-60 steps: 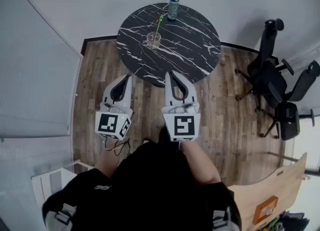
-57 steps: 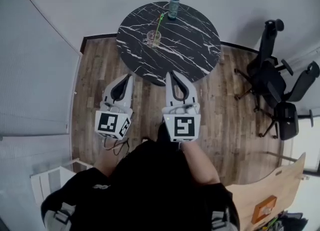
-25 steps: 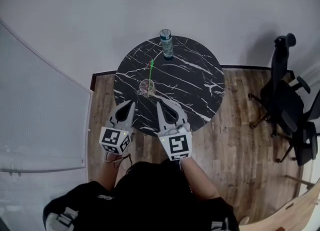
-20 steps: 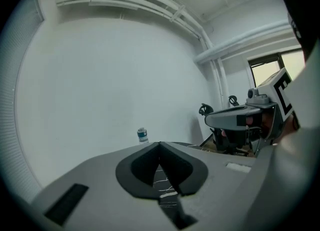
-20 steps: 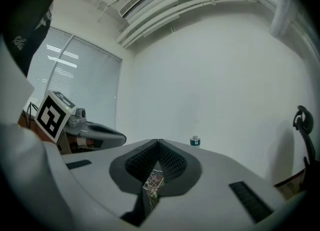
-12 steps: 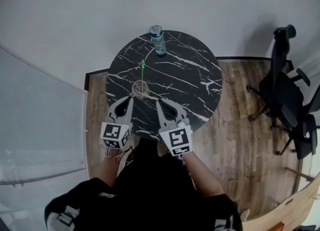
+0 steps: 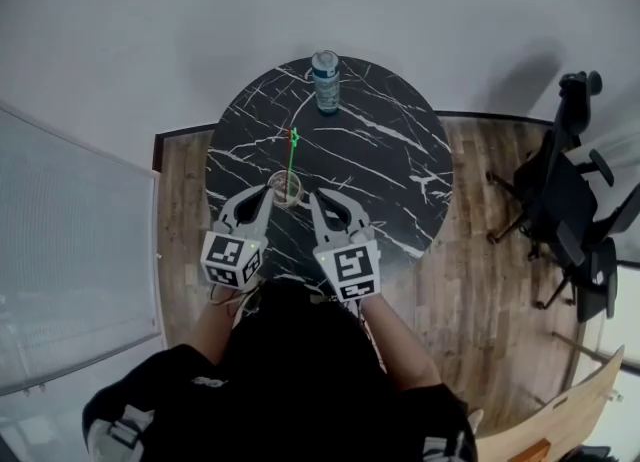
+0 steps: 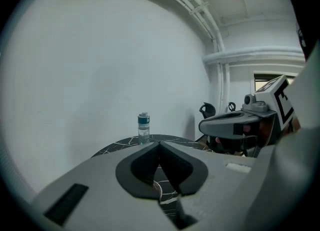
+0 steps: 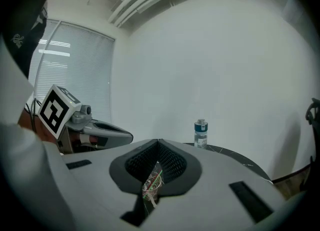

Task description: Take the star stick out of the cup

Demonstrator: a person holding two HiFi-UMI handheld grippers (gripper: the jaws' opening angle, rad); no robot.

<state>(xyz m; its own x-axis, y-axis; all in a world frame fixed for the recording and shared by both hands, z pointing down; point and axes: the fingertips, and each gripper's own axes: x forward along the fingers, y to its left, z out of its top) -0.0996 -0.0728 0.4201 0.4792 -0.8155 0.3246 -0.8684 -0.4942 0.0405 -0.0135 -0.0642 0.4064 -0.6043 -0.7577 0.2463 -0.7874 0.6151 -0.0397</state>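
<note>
A clear cup (image 7: 285, 188) stands on the near left part of the round black marble table (image 7: 390, 165). A thin green star stick (image 7: 291, 158) with a red tip leans up out of it. My left gripper (image 7: 263, 193) is shut and empty, its tips just left of the cup. My right gripper (image 7: 311, 195) is also shut and empty, just right of the cup. In the right gripper view the cup (image 9: 151, 187) with the stick shows through the hollow below the closed tips (image 9: 158, 141). In the left gripper view the jaws (image 8: 160, 144) meet with nothing between them.
A blue-capped bottle (image 7: 325, 80) stands at the table's far edge, also seen as the bottle (image 8: 143, 127) and the bottle (image 9: 200, 134). Black office chairs (image 7: 565, 205) stand on the wood floor to the right. A window blind (image 7: 70, 250) runs along the left.
The person has stepped up to the table. Both grippers moved from over the floor to over the table's near edge, ending either side of the cup. Both stayed shut.
</note>
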